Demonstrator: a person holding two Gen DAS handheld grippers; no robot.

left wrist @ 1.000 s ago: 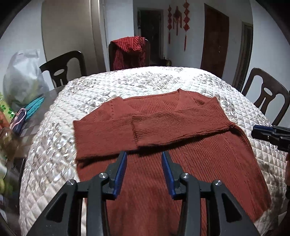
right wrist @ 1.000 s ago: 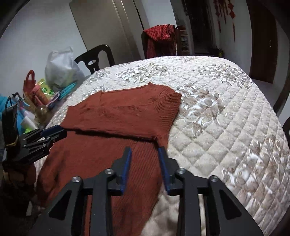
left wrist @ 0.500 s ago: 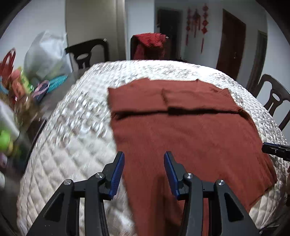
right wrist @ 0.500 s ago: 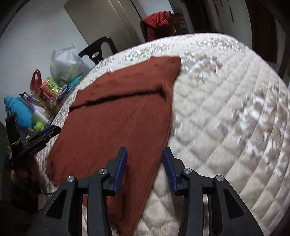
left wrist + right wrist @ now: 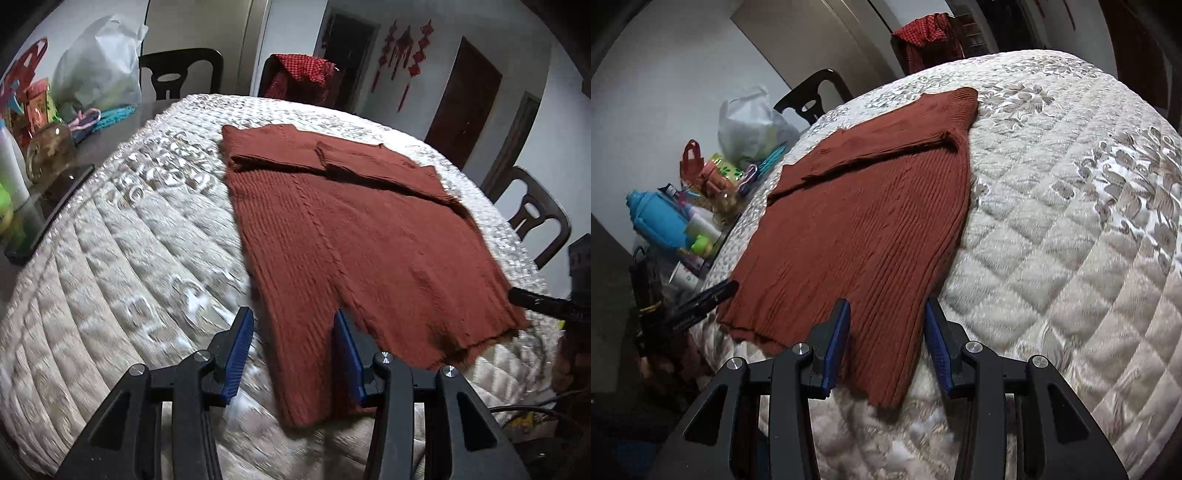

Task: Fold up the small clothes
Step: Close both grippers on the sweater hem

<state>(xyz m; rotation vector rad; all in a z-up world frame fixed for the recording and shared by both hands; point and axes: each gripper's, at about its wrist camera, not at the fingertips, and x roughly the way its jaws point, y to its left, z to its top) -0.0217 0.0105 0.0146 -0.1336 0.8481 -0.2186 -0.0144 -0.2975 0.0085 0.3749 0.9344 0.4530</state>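
Observation:
A rust-red knit sweater (image 5: 354,229) lies flat on the quilted white table cover (image 5: 140,236), with both sleeves folded across its chest at the far end. My left gripper (image 5: 293,332) is open, its jaws straddling the sweater's near left hem corner. My right gripper (image 5: 886,321) is open, its jaws straddling the near right hem corner of the sweater (image 5: 857,221). The right gripper's tip shows at the right edge of the left wrist view (image 5: 543,304). The left gripper's tip shows at the left of the right wrist view (image 5: 701,301).
Bottles, a jar, a white plastic bag (image 5: 99,70) and a blue bottle (image 5: 657,218) crowd the table's left edge. Dark chairs (image 5: 535,214) stand around the table. One far chair carries a red checked cloth (image 5: 303,77).
Both grippers have drawn back from the sweater's middle to its near hem, the left toward the left corner and the right toward the right corner. Both stayed open.

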